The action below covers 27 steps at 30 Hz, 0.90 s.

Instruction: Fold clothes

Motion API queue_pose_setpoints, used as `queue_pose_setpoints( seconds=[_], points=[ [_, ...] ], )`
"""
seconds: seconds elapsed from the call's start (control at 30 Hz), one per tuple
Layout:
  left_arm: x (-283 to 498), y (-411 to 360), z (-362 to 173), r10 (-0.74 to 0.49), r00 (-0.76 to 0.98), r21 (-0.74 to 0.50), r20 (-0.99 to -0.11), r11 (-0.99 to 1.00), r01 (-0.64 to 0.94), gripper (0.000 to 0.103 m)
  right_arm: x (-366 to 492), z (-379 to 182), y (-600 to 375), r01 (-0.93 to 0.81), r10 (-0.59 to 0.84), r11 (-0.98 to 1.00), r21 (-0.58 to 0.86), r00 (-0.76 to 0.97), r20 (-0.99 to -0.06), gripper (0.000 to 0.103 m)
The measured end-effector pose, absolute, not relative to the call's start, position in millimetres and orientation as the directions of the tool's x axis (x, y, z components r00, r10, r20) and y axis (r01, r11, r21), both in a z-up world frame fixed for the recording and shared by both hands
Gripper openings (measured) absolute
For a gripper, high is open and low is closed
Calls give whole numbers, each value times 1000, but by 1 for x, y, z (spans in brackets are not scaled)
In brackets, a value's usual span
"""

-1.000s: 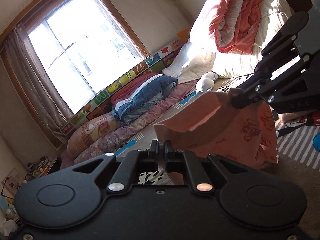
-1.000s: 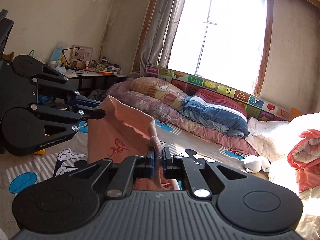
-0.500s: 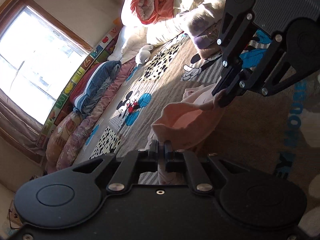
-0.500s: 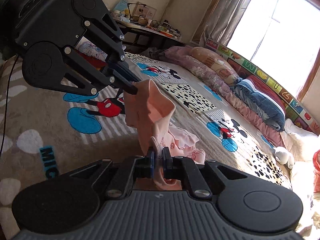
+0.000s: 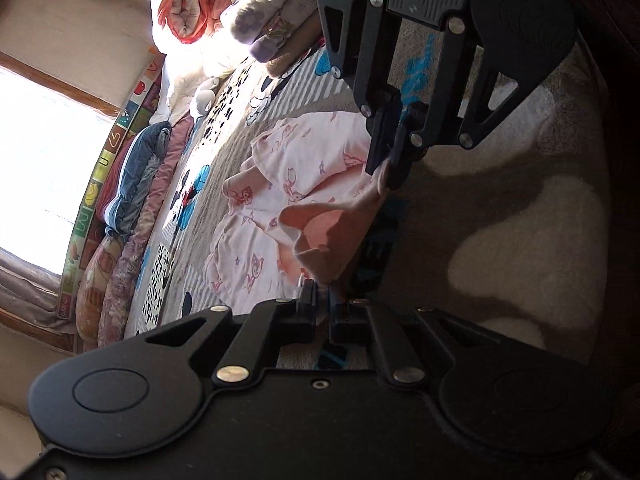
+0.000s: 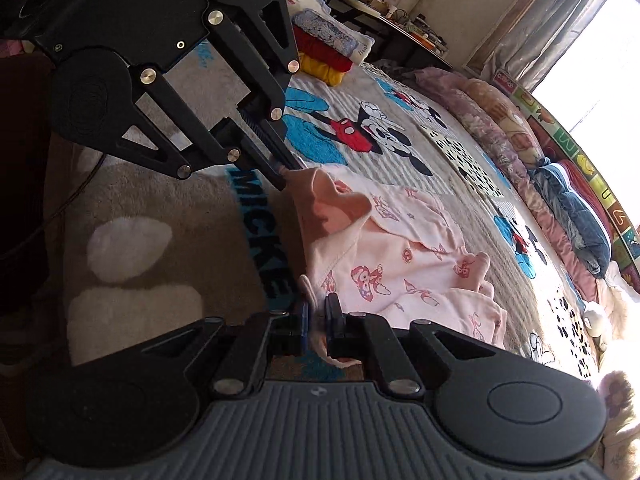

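Pink printed garment (image 5: 280, 184), unfolded: far part spread on cartoon rug (image 6: 360, 128), near edge pinched in left gripper (image 5: 320, 300) and right gripper (image 6: 316, 316) jaws; folding barely begun.

garment (image 6: 404, 256) on the rug (image 6: 168, 200) between left tongs (image 6: 286, 172) and right tongs (image 6: 316, 320), bedding (image 6: 572, 204) beyond, folded pile (image 6: 328, 48) behind left tongs

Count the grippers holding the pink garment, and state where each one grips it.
2. The left gripper pinches one end of the near edge of the pink garment; the right gripper pinches the other end. The rest lies on the rug.
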<state>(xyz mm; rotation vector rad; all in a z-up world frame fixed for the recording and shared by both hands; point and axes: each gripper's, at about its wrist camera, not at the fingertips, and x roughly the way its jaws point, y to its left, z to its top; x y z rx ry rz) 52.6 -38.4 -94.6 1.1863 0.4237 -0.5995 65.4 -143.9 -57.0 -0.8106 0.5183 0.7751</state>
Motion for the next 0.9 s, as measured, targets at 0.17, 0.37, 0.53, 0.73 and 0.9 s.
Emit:
queue_pose_setpoints(
  seconds=[0.17,0.37,0.53,0.73,0.9],
  points=[
    [30,-40,-114,-210,759,728,-617,215,651,4,39,-77,-140,-791,388,393,-469,605,-695,10],
    [18,-49,-131,-184,738,709,-649,207,675,5,13,-96,-139,-798,345,332,-503,598,-723,10],
    [16,-39,-132,-162,681,635,-715,258,728,5,-1,-106,-140,-793,312,304,-528,607,-731,15],
    [18,-16,-110,-153,608,525,-779,371,766,11,-16,-97,-151,-796,297,309,-520,600,-743,22],
    [13,9,-69,-228,567,391,-791,525,756,61,-9,-82,-167,-799,327,385,-461,586,-741,27]
  ],
)
